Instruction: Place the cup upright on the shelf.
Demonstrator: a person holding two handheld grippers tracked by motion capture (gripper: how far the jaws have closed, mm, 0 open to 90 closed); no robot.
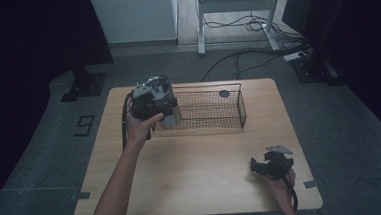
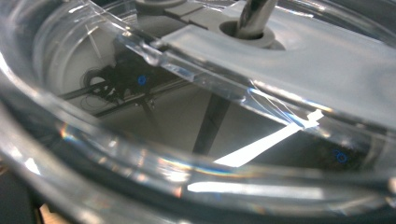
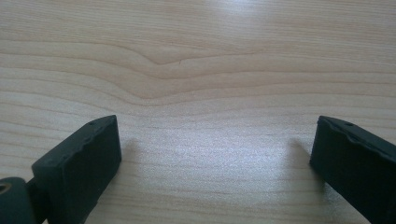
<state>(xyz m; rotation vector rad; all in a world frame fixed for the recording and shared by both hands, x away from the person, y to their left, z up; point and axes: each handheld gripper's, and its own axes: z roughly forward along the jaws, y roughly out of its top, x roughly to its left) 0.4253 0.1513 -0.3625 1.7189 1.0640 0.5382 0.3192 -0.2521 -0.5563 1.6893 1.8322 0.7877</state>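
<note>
Glass vessel (image 2: 140, 186): a clear, round-walled container seen close up in the left claw view; its exact kind cannot be told.
Left claw (image 1: 165, 116): held at the left end of the wire basket (image 1: 232, 119); a pale, clear object is seen beneath it in the high view; whether it is clamped on the vessel cannot be told, its jaws being hidden.
Right claw (image 3: 212, 154): jaws wide apart, nothing between them, resting low over the wooden surface (image 1: 197, 162) near its right front corner.
Basket: at the surface's far side, a dark round item (image 1: 224, 93) by its far rim.
Progress: judged mid-transfer at the basket, whether going in or out being unclear; release or withdrawal appears left.
</note>
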